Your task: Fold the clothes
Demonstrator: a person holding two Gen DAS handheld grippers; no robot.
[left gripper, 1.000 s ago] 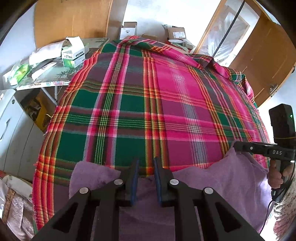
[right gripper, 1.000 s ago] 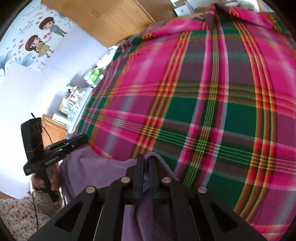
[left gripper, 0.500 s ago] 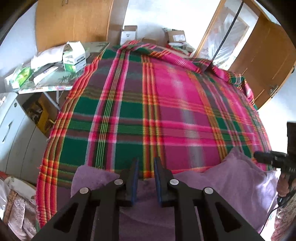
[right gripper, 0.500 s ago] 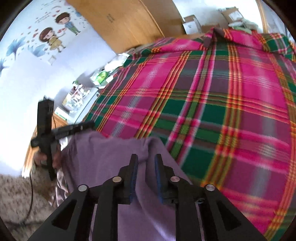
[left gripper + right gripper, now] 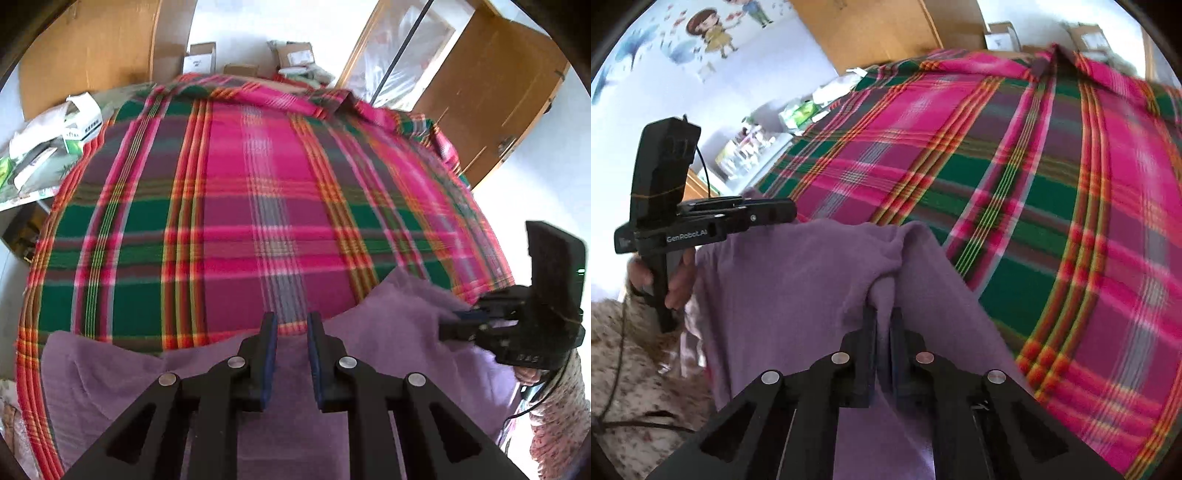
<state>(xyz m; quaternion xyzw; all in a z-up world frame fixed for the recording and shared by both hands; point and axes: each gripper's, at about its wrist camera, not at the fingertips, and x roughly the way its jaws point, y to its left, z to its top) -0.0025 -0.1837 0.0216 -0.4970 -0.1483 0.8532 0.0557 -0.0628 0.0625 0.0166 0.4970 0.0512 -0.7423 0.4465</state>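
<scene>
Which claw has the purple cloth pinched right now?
The right claw: its fingers are closed on a bunched ridge of the purple cloth. The left claw is open, a bare gap between its fingers.

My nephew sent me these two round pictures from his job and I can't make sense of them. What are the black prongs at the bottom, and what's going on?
No robot here: a person holds a two-fingered tool in each hand, and each tool carries a wide-angle camera looking along its fingers. One picture comes from the left tool, whose fingers stand apart over a purple garment. The other comes from the right tool, pinched shut on a raised fold of that garment. Each camera also sees the other tool from the side. The garment lies at the near edge of a plaid blanket. The job is folding clothes.
</scene>
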